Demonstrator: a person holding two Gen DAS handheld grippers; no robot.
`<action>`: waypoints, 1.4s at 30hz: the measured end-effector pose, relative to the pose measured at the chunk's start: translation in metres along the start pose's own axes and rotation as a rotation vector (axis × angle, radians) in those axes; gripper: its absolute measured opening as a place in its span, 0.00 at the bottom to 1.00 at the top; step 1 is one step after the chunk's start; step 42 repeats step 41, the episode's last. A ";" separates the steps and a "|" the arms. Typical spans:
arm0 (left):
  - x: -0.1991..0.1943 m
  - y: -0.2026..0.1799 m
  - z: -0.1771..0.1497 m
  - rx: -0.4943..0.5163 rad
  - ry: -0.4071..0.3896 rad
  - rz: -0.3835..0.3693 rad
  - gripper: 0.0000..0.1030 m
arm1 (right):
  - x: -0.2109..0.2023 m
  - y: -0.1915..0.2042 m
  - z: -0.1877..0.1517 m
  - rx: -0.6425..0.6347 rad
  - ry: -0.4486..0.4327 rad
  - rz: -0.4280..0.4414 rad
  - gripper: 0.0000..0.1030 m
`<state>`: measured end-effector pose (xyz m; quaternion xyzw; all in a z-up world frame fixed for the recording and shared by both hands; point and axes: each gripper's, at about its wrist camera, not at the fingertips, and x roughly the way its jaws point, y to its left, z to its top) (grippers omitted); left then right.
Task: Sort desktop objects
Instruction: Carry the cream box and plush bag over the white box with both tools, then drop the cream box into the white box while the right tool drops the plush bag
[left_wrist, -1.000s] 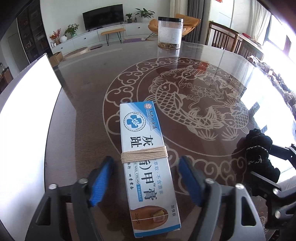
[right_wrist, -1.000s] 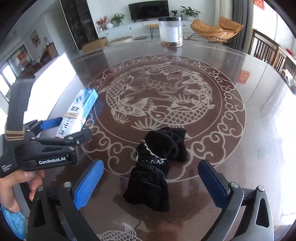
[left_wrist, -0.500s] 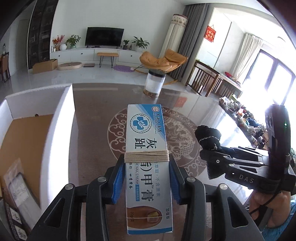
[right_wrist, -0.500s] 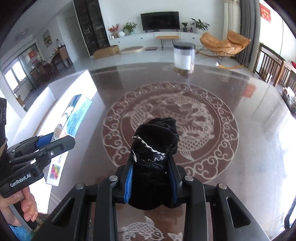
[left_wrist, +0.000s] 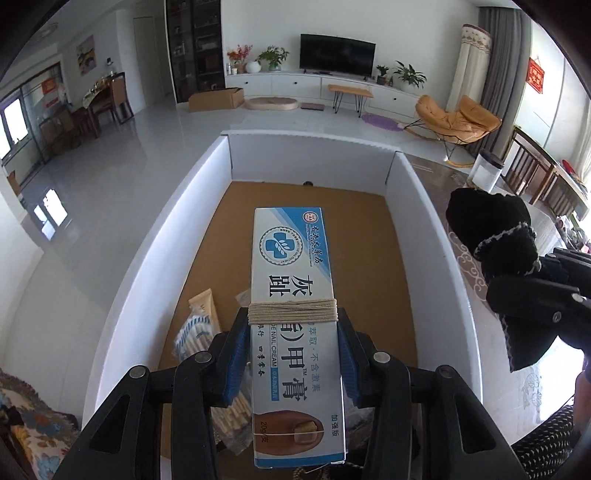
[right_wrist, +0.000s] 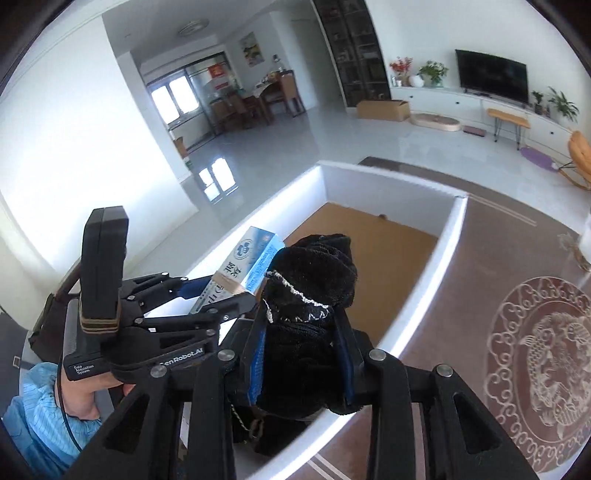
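Over white bin (left_wrist: 155, 236), left gripper (left_wrist: 293, 354) pinching "NAIL CREAM" box (left_wrist: 295, 332), right gripper (right_wrist: 303, 358) clamping black sock (right_wrist: 310, 295), "GenRobot.AI" lettering.

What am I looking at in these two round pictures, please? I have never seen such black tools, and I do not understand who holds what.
There is no robot here. A person holds one hand tool in each hand; each tool has two black fingers with blue pads and carries a wide-angle camera that looks forward along them, which is why the pictures look round.

One picture comes from the left gripper. It clamps a long white and blue cardboard cream box with beige string wound around it. Below it is a large white-walled box with a brown cardboard floor, where some packets already lie.

The other picture comes from the right gripper. It is shut on a bundle of black fabric with a pale stitched edge, held near the same white box. Beside that box is a dark brown table with a pale fish pattern.
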<state>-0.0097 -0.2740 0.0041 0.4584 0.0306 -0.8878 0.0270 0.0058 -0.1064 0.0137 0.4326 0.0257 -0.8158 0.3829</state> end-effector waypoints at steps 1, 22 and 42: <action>0.007 0.005 -0.003 -0.016 0.023 0.006 0.43 | 0.015 0.005 0.000 -0.011 0.032 -0.002 0.32; 0.001 -0.002 0.001 -0.244 -0.021 0.104 0.98 | 0.020 -0.019 0.002 -0.079 0.128 -0.144 0.83; -0.039 -0.009 -0.024 -0.458 -0.042 0.336 1.00 | 0.027 -0.007 0.002 -0.165 0.146 -0.156 0.84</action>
